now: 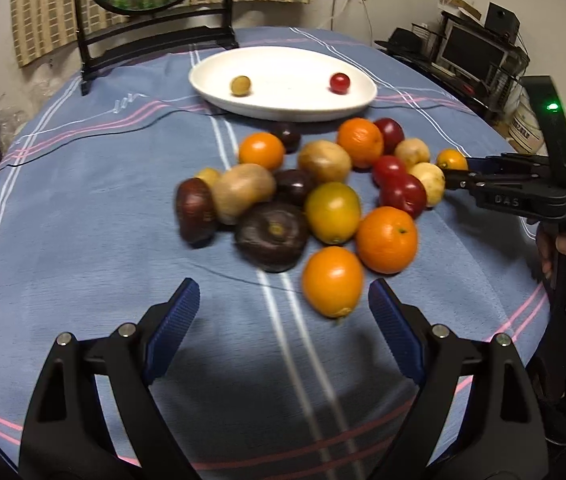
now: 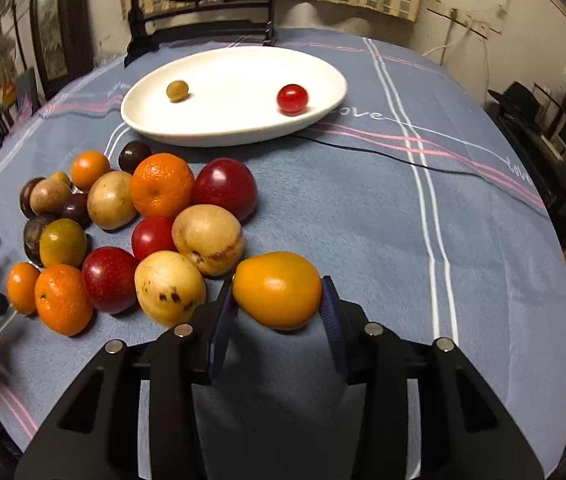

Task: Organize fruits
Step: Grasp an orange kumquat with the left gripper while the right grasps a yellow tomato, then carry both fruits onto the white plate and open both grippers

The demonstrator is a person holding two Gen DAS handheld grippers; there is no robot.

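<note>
A: Where is the fruit just now?

B: A yellow-orange fruit (image 2: 277, 289) sits at the near edge of the pile (image 2: 151, 224) on the counter (image 2: 363, 208), between the pads of the right hand-held gripper (image 2: 277, 304), which touch its two sides. I'd call that clenched on the fruit.

A: And the other one?

B: The left hand-held gripper (image 1: 283, 320) is released, jaws wide, hanging over bare cloth just short of an orange (image 1: 333, 280). It holds nothing.

A: So which step is this?

B: The pick, I'd judge. The plate (image 2: 187, 134) beyond the pile has only a red fruit (image 2: 292, 99) and a brown fruit (image 2: 177, 91) in it, well apart, so most of the sorting is left.

A: Next move?

B: Lift it clear of the pale fruit (image 2: 169, 288) beside it, carry it over the pile, and set it in the plate gently so it doesn't roll.
</note>
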